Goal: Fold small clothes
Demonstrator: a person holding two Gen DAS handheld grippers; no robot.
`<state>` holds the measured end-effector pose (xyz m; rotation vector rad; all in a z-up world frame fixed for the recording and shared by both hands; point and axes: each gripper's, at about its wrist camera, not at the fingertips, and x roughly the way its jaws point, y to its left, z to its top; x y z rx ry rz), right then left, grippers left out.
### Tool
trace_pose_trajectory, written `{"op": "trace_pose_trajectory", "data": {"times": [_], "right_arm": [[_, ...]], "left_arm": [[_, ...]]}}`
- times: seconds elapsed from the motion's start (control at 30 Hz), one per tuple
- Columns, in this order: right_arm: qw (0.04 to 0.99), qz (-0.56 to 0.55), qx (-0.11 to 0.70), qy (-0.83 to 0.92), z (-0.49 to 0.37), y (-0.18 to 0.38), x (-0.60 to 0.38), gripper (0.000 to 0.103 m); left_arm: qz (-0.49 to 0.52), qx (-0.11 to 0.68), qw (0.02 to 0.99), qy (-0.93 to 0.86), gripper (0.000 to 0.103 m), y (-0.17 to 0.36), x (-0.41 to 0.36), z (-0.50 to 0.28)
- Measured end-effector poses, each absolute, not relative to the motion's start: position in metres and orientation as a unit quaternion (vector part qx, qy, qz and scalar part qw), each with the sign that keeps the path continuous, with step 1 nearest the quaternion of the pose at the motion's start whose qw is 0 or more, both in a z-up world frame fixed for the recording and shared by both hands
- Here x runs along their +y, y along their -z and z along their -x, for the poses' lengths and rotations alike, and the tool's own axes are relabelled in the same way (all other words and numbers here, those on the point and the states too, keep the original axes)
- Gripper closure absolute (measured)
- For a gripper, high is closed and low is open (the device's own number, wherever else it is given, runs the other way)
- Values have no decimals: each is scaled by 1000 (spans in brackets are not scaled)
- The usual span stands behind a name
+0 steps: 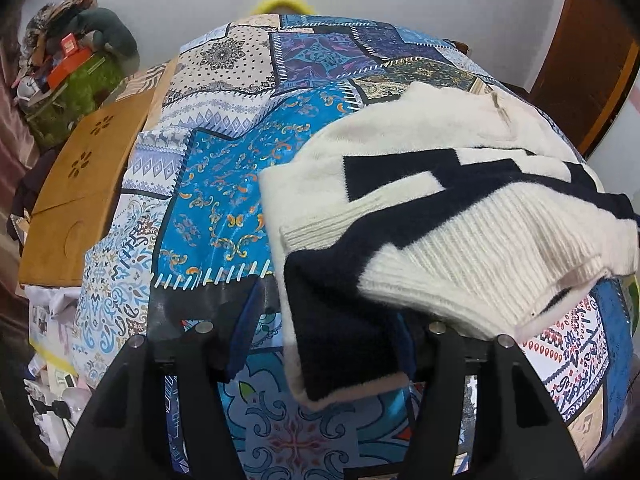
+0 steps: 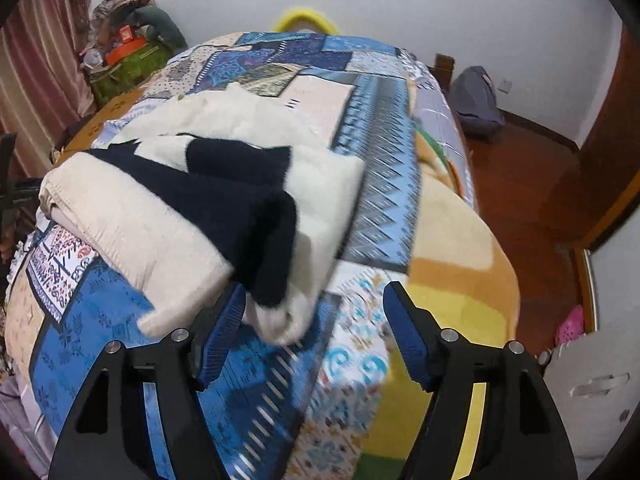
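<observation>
A cream and navy knitted sweater (image 1: pixel 420 200) lies partly folded on a bed with a blue patchwork cover (image 1: pixel 224 184). In the left wrist view a navy and cream fold hangs down between the jaws of my left gripper (image 1: pixel 328 332), which stand wide apart; its right pad is hidden behind the knit. In the right wrist view the sweater (image 2: pixel 168 200) lies at left, and its near rolled edge rests against the left pad (image 2: pixel 224 328) of my right gripper (image 2: pixel 316 320), whose jaws are wide open.
A wooden lap table (image 1: pixel 80 184) sits at the bed's left edge. A pile of clutter (image 1: pixel 68 68) stands at the back left. An orange and yellow blanket (image 2: pixel 460 264) covers the bed's right side. A grey backpack (image 2: pixel 476 100) lies on the wooden floor. A white bag (image 2: pixel 592 392) sits at right.
</observation>
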<state>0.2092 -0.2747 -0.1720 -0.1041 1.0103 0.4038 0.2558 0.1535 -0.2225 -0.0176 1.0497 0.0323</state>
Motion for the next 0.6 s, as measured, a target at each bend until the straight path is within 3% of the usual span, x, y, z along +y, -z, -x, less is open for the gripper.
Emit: {"op": "trace_pose_trajectory", "data": {"times": [0.3,0.6], "right_arm": [[863,50,439,-247,-261,173,-225,35],[877,-18,440,-193,-307,175,-243,37]], "left_arm": [[15,498,867,-29,45,220,163,-300],[102,500,857,-73,42,230,204,-327]]}}
